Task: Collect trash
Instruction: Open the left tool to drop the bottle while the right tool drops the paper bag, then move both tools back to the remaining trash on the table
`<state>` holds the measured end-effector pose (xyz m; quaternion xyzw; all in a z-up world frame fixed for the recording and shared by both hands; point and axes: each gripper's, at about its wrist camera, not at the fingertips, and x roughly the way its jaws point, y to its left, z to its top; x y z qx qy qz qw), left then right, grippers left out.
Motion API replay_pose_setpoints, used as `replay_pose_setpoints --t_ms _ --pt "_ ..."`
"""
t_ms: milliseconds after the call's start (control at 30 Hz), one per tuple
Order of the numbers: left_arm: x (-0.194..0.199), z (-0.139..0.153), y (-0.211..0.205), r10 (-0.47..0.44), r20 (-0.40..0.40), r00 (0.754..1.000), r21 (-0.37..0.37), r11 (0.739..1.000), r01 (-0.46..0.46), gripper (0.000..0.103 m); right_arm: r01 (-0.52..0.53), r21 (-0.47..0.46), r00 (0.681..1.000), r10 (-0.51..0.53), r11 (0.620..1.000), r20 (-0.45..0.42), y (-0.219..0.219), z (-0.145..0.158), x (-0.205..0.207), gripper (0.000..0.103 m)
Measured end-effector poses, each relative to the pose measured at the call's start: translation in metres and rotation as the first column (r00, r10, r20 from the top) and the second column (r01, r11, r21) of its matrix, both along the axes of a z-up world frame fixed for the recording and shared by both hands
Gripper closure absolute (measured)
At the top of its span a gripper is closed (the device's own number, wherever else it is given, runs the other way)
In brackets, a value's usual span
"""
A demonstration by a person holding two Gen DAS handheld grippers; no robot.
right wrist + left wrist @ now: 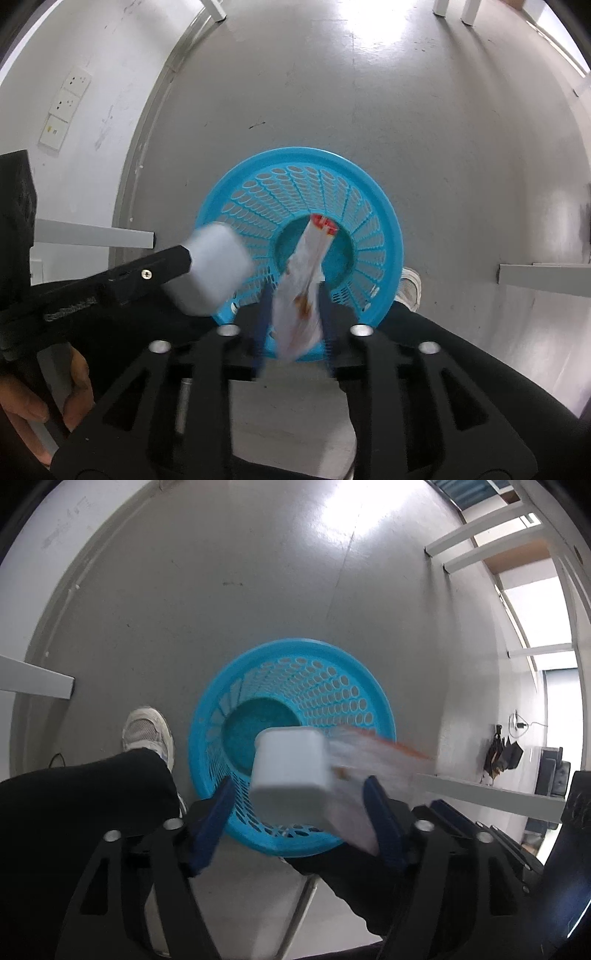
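Note:
A round blue perforated basket (295,672) (295,177) stands on the grey floor right below both grippers. A white boxy container (291,764) (214,273), blurred, hangs over its near rim between the blue fingers (210,823) of my left gripper (298,782); a gap shows beside it and the jaws stand wide, so this gripper is open. A white wrapper with a red end (306,280) (369,746), blurred, hangs loose between the fingers of my right gripper (294,288), which is open, with its red end over the basket's bottom.
A person's pale shoe (147,734) (410,288) and dark trouser leg (92,775) are beside the basket. White table rails (37,679) (92,232) (543,277) stick out on both sides. Sockets (66,107) are on the wall. A hand (74,387) holds the left gripper's handle.

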<state>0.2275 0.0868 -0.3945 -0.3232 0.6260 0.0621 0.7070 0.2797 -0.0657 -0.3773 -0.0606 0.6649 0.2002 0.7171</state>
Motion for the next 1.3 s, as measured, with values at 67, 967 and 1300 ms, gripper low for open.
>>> replay_pose_setpoints --t_ms 67,967,1300 --pt "-0.002 0.006 0.002 0.01 0.019 1.0 0.011 1.0 -0.01 0.028 -0.009 -0.004 1.0 0.009 1.0 0.008 0.001 0.005 -0.004 0.069" --pt "-0.11 0.14 -0.028 -0.183 0.247 0.952 0.302 0.948 0.103 0.022 -0.111 0.068 0.941 0.083 0.991 0.327 -0.047 0.153 -0.12 0.041" --pt "-0.171 0.223 -0.057 -0.355 0.432 0.829 0.498 0.86 0.109 0.006 -0.159 0.131 0.809 0.053 0.978 0.586 -0.088 0.238 -0.176 0.023"
